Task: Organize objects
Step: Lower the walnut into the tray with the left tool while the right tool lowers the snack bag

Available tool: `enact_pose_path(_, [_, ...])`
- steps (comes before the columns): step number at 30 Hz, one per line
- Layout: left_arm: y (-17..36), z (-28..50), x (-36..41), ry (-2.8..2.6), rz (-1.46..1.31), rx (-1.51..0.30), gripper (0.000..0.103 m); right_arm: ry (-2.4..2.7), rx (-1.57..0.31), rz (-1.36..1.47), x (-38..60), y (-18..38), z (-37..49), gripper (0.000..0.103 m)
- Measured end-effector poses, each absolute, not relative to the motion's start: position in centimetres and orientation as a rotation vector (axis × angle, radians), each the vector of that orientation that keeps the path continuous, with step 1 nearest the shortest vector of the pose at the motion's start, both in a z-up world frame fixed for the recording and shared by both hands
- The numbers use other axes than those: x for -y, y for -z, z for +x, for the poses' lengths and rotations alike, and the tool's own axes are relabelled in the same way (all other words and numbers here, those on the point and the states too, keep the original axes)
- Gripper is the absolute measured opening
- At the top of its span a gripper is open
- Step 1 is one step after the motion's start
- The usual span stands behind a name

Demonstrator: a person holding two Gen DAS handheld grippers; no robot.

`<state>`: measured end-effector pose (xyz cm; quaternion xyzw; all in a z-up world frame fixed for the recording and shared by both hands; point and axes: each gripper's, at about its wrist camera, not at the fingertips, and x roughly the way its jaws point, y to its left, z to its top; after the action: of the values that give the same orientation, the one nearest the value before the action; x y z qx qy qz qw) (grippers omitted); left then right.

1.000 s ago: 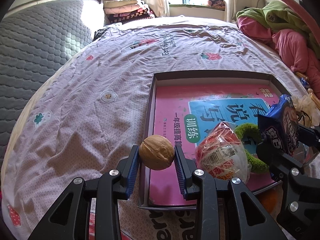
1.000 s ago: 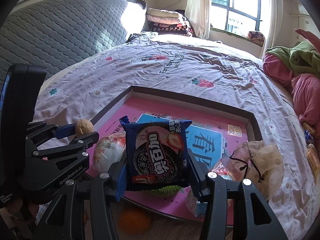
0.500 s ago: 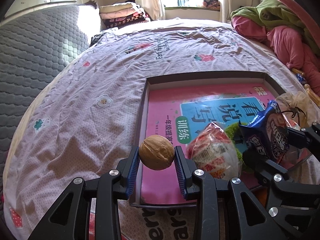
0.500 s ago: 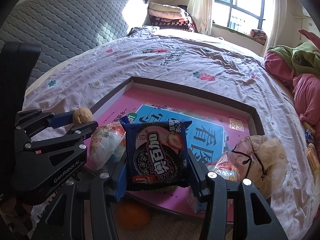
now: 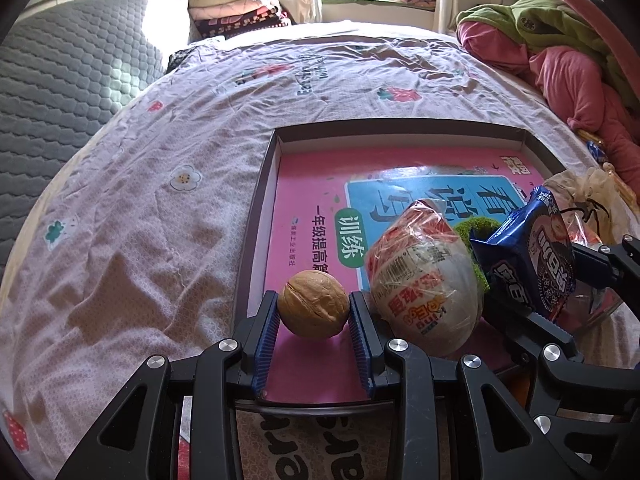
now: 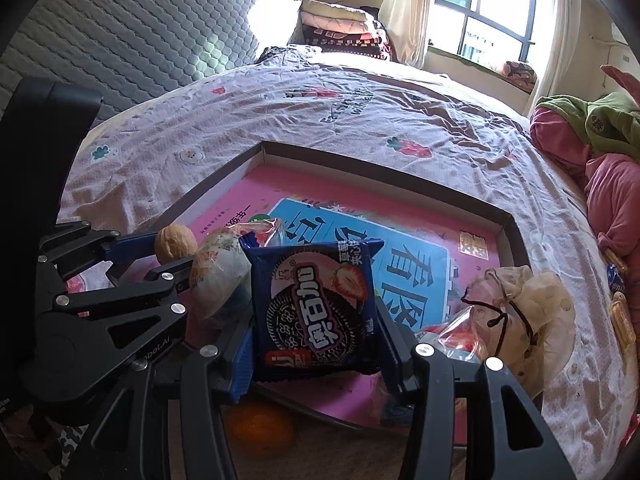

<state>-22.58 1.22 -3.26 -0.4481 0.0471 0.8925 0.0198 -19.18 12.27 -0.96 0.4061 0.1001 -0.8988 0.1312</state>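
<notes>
Tan walnut (image 5: 313, 304) clamped between the blue pads of the left gripper (image 5: 314, 322), held over the near left corner of the tray (image 5: 262, 184). Right gripper (image 6: 316, 346) grips a blue cookie packet (image 6: 316, 312) by its side edges, upright, face to the camera, above the tray's near edge.

Against the frame a second back: both grips unchanged, walnut and packet sit the same between the pads. In the left view the packet (image 5: 536, 256) and right gripper now sit a little lower and further right than half a second ago, and the egg-shaped wrapped snack (image 5: 424, 280) looks closer. Tray contents have not moved.

Writing: packet shows large Chinese characters, a strawberry and a dark sandwich cookie; a red patch at lower left, too small to read. Book (image 6: 420, 264) cover is pink with a blue panel, large Chinese title, a green oval with white characters, and a line of small black characters. Left gripper body (image 6: 120, 320) carries "GenRobot.AI", partly hidden. Bedsheet (image 5: 140, 208) has printed flowers, strawberries and dark lettering I cannot read.

Tray is shallow, dark-rimmed, lying on the bed. In it: the book flat on the floor, the wrapped snack on the book just beside the walnut, something green and fuzzy (image 5: 476, 228) behind the snack. A sheer drawstring pouch (image 6: 528, 312) sits at the tray's right rim. An orange (image 6: 262, 426) lies outside, below the near rim.
</notes>
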Motion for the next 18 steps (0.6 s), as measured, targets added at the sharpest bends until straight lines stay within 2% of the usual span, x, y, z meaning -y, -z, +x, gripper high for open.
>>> enact_pose_path(18, [3.69, -22.75, -1.16, -2.738, -1.372, -0.152, 0.035, 2.607, -0.343, 1.153, -11.94, 1.83, -19.71, 0.052])
